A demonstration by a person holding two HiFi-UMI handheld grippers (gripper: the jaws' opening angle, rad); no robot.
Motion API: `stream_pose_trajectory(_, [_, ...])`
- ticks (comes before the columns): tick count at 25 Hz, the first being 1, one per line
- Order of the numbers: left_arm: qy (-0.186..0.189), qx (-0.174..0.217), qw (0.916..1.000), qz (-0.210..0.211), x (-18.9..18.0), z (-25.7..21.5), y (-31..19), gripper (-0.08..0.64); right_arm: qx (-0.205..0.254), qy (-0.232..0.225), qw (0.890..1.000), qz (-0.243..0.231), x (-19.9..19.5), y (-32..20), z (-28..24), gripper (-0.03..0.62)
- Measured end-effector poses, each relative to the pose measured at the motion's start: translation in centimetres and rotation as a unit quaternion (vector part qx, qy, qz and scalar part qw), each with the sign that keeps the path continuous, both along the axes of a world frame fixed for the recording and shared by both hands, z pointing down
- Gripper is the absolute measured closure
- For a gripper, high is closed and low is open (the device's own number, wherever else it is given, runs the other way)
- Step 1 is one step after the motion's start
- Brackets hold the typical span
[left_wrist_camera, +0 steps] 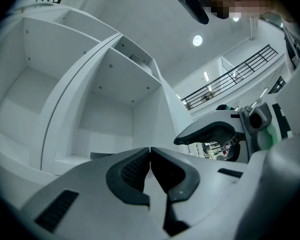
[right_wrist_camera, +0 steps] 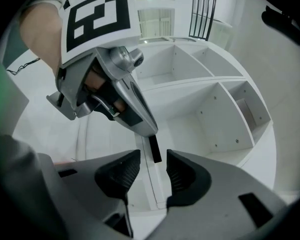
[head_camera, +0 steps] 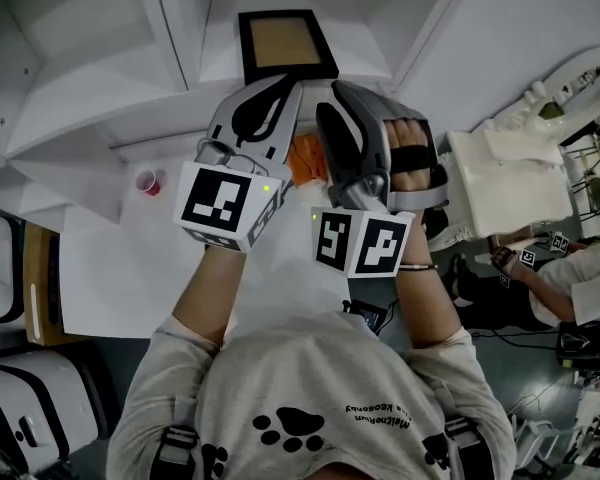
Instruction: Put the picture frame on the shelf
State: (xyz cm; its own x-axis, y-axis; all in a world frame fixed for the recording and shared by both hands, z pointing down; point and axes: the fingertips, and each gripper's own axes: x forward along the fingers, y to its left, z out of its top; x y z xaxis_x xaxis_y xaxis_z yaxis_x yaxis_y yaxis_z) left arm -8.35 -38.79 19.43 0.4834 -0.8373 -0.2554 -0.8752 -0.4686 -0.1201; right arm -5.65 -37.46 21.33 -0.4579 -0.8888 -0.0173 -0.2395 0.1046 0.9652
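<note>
A black picture frame with a tan panel point(head_camera: 285, 46) sits in a compartment of the white shelving unit point(head_camera: 90, 88), just beyond the tips of two hand-held grippers raised side by side toward it. The left gripper point(left_wrist_camera: 150, 153) has its jaws pressed together with nothing between them. The right gripper point(right_wrist_camera: 153, 168) has its jaws slightly spread, and they too hold nothing. A small red cup point(head_camera: 148, 181) stands on the white table point(head_camera: 110, 268), off to the left.
</note>
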Motion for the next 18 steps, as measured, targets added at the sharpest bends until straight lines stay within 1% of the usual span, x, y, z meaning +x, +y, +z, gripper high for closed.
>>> stream_pose_trajectory(3, [0.005, -0.005, 1.0000, -0.006, -0.4, 0.0, -0.3, 0.534, 0.009, -0.016, 1.000, -0.004, 0.3, 0.8, -0.6, 0.431])
stream_pose_trajectory(8, [0.002, -0.017, 0.9997, -0.015, -0.8, 0.5, -0.6, 0.534, 0.028, -0.048, 0.998, -0.013, 0.5, 2.5, -1.6, 0.431])
stream_pose_trajectory(18, [-0.002, -0.034, 0.9990, -0.029, -1.0, 1.2, -0.6, 0.534, 0.034, -0.086, 0.995, -0.031, 0.3, 6.1, -2.2, 0.431])
